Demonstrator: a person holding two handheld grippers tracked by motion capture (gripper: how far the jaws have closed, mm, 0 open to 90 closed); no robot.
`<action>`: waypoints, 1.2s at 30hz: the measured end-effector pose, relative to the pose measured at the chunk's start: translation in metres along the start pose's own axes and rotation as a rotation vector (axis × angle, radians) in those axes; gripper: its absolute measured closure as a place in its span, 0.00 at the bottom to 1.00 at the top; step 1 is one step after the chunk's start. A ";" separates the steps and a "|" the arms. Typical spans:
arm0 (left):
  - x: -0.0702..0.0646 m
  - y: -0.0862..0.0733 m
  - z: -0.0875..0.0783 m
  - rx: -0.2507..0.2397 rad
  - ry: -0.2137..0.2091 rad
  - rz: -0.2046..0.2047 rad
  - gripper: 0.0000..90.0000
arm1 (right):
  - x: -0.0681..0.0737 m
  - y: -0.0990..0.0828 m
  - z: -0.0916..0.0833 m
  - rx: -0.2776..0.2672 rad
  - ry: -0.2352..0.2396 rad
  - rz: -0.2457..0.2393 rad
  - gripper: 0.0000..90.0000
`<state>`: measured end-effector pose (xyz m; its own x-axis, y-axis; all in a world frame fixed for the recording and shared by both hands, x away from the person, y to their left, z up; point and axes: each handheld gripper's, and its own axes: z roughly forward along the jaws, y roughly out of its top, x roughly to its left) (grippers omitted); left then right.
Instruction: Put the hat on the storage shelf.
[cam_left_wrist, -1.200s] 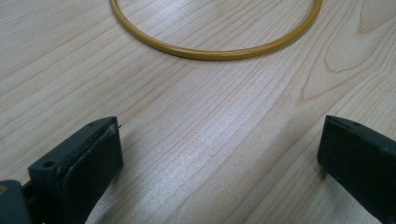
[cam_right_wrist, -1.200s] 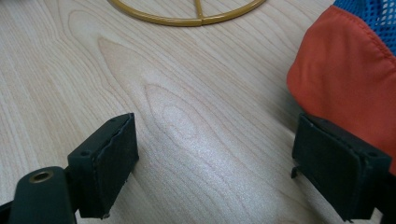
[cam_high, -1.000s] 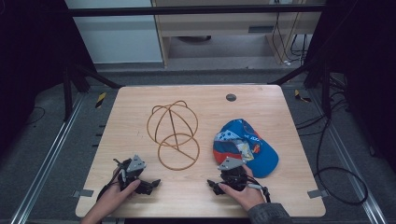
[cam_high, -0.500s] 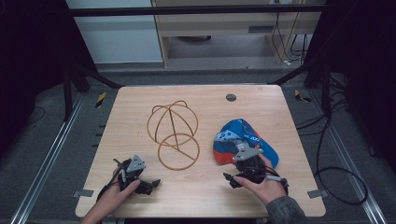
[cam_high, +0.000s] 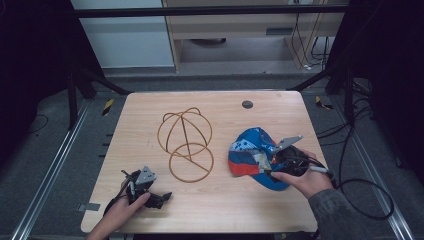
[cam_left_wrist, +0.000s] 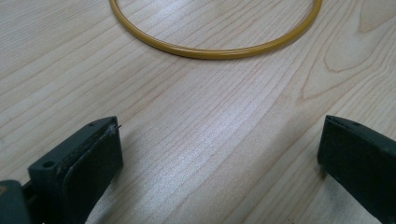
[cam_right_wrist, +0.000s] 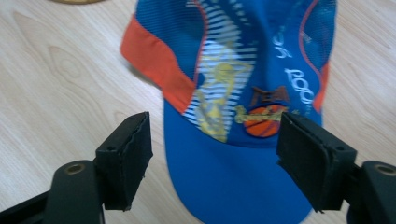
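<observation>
The cap (cam_high: 250, 155) lies flat near the right edge of the tabletop (cam_high: 150, 115), brim toward the front edge. The right hand-held gripper (cam_high: 272, 160) hovers over the brim; its jaws have just been closing, yet stand apart, gripping nothing. The left hand-held gripper (cam_high: 161, 197) rests open near the front-left corner, beside the wire cap frame (cam_high: 186, 142).
</observation>
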<state>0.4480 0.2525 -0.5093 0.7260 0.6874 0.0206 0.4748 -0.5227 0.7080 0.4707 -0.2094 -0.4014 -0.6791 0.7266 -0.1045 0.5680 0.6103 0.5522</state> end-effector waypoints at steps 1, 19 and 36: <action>0.000 0.000 0.000 0.000 0.000 0.000 0.00 | -0.004 0.002 0.000 0.013 0.004 0.004 0.32; 0.000 0.000 0.000 0.000 0.000 0.000 0.00 | -0.037 0.050 0.007 0.098 0.073 0.019 0.38; 0.000 0.000 0.000 -0.006 0.000 -0.006 0.00 | -0.042 0.061 0.026 0.121 0.123 0.057 0.30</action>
<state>0.4479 0.2520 -0.5097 0.7228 0.6908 0.0162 0.4766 -0.5154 0.7122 0.5466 -0.1946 -0.3849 -0.6916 0.7217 0.0306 0.6541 0.6077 0.4504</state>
